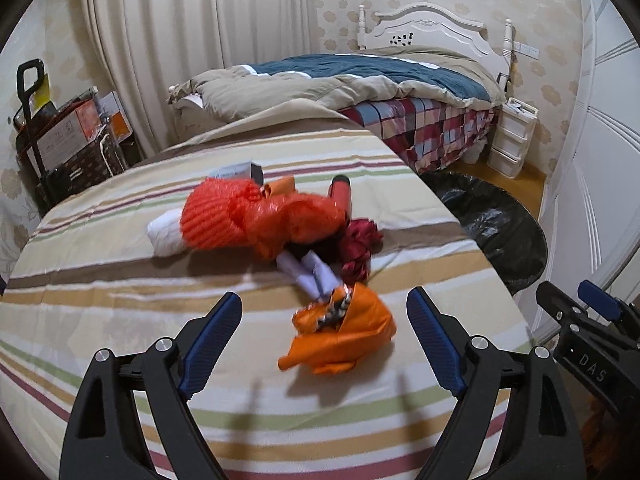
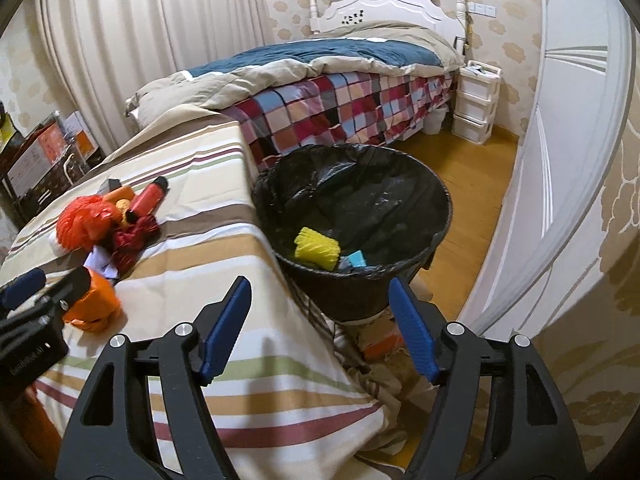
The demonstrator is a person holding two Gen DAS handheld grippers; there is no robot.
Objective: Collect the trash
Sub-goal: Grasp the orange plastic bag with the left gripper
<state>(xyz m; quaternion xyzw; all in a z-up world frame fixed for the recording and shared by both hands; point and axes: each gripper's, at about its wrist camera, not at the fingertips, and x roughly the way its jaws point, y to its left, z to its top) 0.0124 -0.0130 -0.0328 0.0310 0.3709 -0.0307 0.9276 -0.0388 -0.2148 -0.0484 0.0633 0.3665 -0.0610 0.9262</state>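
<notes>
My left gripper [image 1: 324, 332] hangs with fingers spread over the near orange wrapper [image 1: 344, 332] on the striped cloth [image 1: 120, 280]. I'd lower squarely and pinch its crumpled middle, clear of the lilac paper [image 1: 310, 276]. My right gripper [image 2: 320, 328], spread and empty, faces the bin [image 2: 400, 272], to the right. Its body reads "DAS", possibly cut off.

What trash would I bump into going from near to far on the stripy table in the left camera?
orange crumpled wrapper → pale purple paper → orange-red net bag → red tube
</notes>
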